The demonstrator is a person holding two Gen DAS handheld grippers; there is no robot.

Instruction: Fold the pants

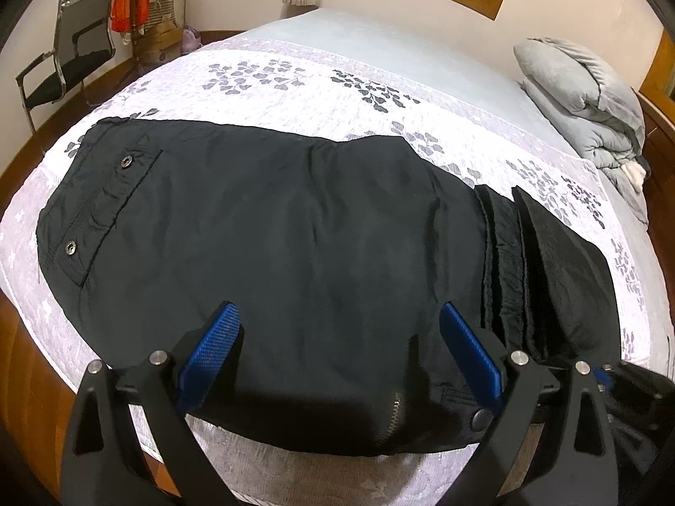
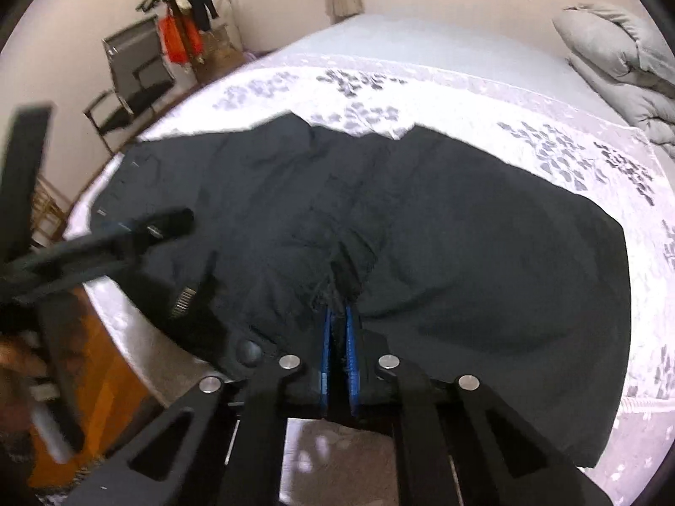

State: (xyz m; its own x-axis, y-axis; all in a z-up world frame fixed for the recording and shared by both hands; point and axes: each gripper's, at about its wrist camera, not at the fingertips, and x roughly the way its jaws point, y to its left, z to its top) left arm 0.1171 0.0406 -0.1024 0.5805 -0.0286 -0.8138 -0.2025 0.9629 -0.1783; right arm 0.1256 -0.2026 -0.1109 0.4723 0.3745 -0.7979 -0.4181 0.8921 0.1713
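Observation:
Black pants (image 1: pixel 295 227) lie across a bed with a white leaf-print cover (image 1: pixel 295 80), waist snaps at the left and folded layers at the right. My left gripper (image 1: pixel 339 316) is open just above the near edge of the pants, with nothing between its blue pads (image 1: pixel 211 345). In the right wrist view the pants (image 2: pixel 464 253) fill the middle. My right gripper (image 2: pixel 337 316) is shut on a bunched fold of the pants near their front edge. The left gripper (image 2: pixel 139 232) shows blurred at the left of that view.
A folded grey duvet (image 1: pixel 590 101) lies at the bed's far right. A black chair (image 1: pixel 71 59) and a coat rack with clothes (image 1: pixel 135 4) stand by the wall at the left. Wooden floor (image 1: pixel 29 362) shows beside the bed's near edge.

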